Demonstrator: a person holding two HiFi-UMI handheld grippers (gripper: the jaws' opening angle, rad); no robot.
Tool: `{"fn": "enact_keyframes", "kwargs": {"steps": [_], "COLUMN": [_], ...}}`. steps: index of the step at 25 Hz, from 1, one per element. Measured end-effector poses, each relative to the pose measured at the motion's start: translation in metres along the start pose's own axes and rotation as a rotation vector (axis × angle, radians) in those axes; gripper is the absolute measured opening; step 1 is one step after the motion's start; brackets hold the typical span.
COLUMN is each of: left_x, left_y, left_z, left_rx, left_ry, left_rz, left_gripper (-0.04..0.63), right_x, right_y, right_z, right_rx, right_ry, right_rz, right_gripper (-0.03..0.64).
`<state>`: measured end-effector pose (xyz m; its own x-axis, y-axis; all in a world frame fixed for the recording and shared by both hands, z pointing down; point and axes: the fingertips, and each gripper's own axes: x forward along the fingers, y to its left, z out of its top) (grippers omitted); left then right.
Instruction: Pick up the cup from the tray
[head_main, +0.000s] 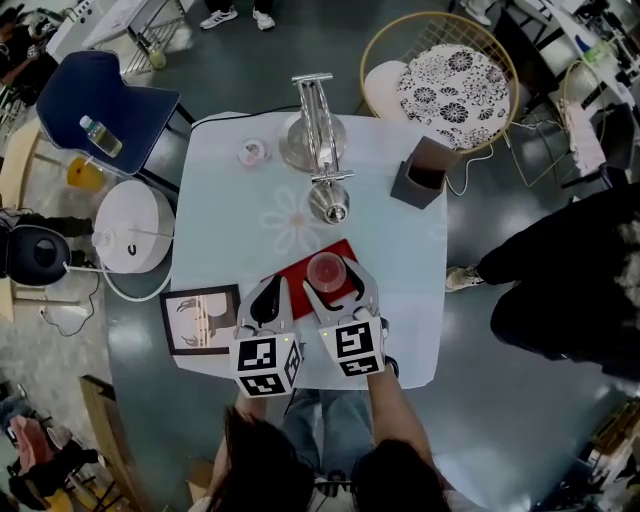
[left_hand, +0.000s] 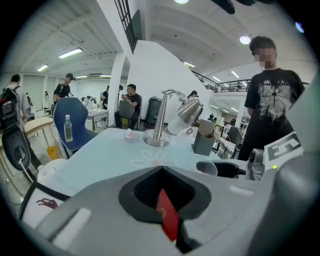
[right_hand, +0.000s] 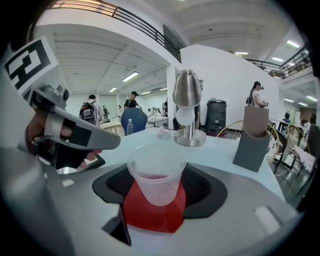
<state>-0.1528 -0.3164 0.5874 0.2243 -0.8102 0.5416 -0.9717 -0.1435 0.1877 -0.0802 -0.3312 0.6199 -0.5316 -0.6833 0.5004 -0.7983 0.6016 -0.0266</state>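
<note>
Head view: the clear cup (head_main: 326, 268) stands on the red tray (head_main: 344, 254), which lies at the middle of the table's (head_main: 230, 220) near edge. The right gripper (head_main: 337, 278) has a jaw on either side of the cup.

Left gripper view: the left gripper (left_hand: 161, 172) has its jaws together and empty, with a sliver of tray showing past them.

Right gripper view: the cup stands upright between the parted jaws, and the pads are near its wall without pressing on it.

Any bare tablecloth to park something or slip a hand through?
Free: left side of the cloth, between small pink object and picture frame; right side, between box and tray. Crowded: lamp at back centre, tray with cup in front.
</note>
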Motion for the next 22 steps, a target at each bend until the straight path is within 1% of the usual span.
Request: {"fn": "enact_keyframes", "kwargs": {"steps": [5, 9, 12, 16, 20, 22], "left_x": [-0.007, -0.015, -0.019, -0.024, -0.03, -0.033], "left_y": [-0.012, -0.022, -0.039, -0.059, -0.075, -0.084], "left_z": [0.006, 0.004, 0.006, 0.006, 0.0, -0.003], "left_rx": [0.019, 0.041, 0.054, 0.083, 0.141, 0.133], "left_ry": [-0.019, -0.021, -0.03, -0.032, -0.022, -0.013], "left_rz": [-0.014, -0.026, -0.053, -0.087, -0.087, -0.106], "left_gripper": [0.0, 0.0, 0.0, 0.0, 0.0, 0.0], "right_x": [-0.023, -0.04, -0.059, -0.085, -0.109, -0.119], "right_y": [-0.001, -0.002, -0.011, -0.022, -0.03, -0.035], "right_z": [0.013, 0.011, 0.005, -0.004, -0.014, -0.018], "right_rx": [-0.02, 0.013, 0.003, 0.03, 0.053, 0.069], "right_ry": [-0.038, -0.052, -0.043, -0.041, -0.037, -0.035], "right_rz": [-0.008, -0.019, -0.058, -0.1, -0.126, -0.145], "right_gripper": [0.316, 0.316, 0.316, 0.316, 0.316, 0.316]}}
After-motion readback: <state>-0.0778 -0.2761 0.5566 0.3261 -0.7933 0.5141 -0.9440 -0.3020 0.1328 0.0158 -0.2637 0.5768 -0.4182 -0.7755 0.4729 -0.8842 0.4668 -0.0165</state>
